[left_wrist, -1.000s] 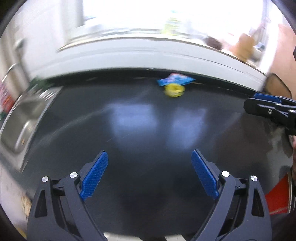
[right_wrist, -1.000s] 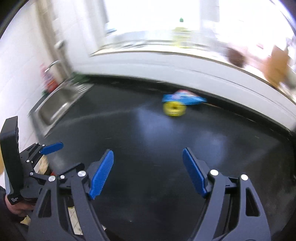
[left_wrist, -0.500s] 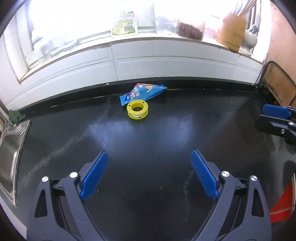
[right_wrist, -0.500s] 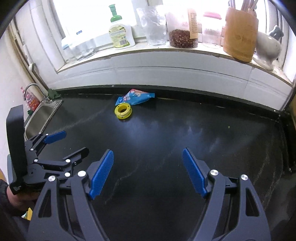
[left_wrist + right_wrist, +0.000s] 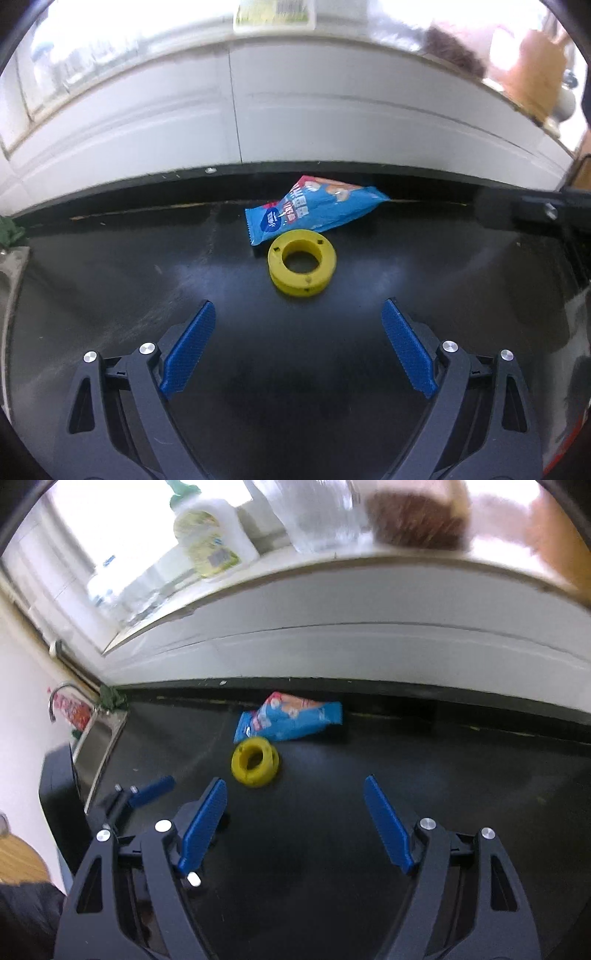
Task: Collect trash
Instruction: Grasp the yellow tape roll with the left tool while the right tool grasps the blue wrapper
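Approach phase, nothing grasped yet. Compared with half a second ago, both cameras are brought much nearer the trash: the blue snack wrapper (image 5: pixel 314 212) and the yellow ring spool (image 5: pixel 302 267) are now seen large at frame centre in the left view, where they were small and far up the desk (image 5: pixel 110 288) before. Some motion blur is noted in the right view, so movement is judged to be ongoing.

Wrapper position: at the back of the desk, against the dark strip under the white tiled wall (image 5: pixel 295 122). The spool is lying flat just in front of it, touching or overlapping the wrapper's lower edge; which of the two cannot be told.

Left gripper (image 5: pixel 298 347): fingers spread wide, nothing held, spool just ahead and roughly centred between them. Right gripper (image 5: pixel 295 827): fingers also wide and empty; spool (image 5: pixel 255 762) and wrapper (image 5: pixel 291 720) are seen ahead, left of centre. The left gripper is also visible at lower left of the right view (image 5: pixel 147 797).

A sink (image 5: pixel 96 746) is seen at the left edge of the right view, well apart from the trash.

Assessment: the left gripper is judged better aligned for the first pick. No bin is visible, so the drop location cannot be stated. A low, flat approach is likely needed for the thin wrapper.
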Demonstrator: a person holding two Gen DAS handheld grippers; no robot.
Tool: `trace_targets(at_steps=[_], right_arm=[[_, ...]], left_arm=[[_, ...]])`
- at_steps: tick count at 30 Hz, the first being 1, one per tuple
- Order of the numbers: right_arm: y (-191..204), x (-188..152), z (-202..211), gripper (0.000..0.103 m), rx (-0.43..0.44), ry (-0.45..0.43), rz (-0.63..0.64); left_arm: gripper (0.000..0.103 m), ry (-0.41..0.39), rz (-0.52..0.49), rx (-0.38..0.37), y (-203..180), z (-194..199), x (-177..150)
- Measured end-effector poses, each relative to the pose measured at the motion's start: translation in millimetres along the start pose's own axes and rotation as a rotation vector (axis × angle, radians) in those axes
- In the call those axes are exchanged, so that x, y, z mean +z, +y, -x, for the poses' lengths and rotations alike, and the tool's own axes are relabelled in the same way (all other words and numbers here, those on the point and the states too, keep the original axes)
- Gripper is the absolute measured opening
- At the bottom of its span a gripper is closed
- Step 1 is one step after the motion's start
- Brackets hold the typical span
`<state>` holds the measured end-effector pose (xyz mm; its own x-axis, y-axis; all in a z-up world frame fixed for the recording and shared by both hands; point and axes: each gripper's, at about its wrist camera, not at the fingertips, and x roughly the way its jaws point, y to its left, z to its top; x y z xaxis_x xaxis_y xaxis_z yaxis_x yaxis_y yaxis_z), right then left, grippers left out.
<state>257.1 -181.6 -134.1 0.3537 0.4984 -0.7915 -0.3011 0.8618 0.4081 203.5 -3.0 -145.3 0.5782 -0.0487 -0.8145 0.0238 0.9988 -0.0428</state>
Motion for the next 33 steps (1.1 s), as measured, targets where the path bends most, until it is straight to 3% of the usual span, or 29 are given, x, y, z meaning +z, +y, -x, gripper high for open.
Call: trace_targets(at_steps=[4,10,14,16,17,19,21,25,33], right_arm=[[-10.6,13.9,-47.6,0.075,-0.044,0.027,-0.002],[-23.9,29.9,-96.4,0.073,0.009,0.051,-0.066],[-24.6,40.2,-110.2,0.072,0.05,0.038,-0.096],[-25.1,42.5,-116.0,0.059,0.071,0.04,-0.114],[-25.3,43.5,-118.8,0.054,0.078,0.044,-0.118],[-23.8,44.3,-123.4,0.033,0.083,0.056,-0.117],[-19.1,44.3,-121.3,0.019,0.093,0.049,-0.11],[-5.3,45.4,-102.2,0.006,0.115,0.028,-0.085],[20.7,22.3,-18.8,0.004,0.068,-0.073,0.026]], left_arm=[[0.088,0.029,0.025,-0.004,9.3,-33.0,9.3],[0.086,0.054,0.022,-0.015,11.0,-62.8,17.1],[0.076,0.046,-0.005,-0.017,7.5,-72.3,23.0],[0.069,0.035,-0.029,-0.014,4.6,-73.3,25.1],[0.059,0.031,-0.038,-0.009,3.3,-73.2,25.6],[0.055,0.034,-0.046,-0.015,1.2,-73.0,26.7],[0.054,0.043,-0.033,-0.043,2.1,-71.4,27.2],[0.054,0.057,-0.021,-0.067,1.8,-61.3,24.4],[0.054,0.006,-0.031,-0.045,-4.1,7.3,16.1]])
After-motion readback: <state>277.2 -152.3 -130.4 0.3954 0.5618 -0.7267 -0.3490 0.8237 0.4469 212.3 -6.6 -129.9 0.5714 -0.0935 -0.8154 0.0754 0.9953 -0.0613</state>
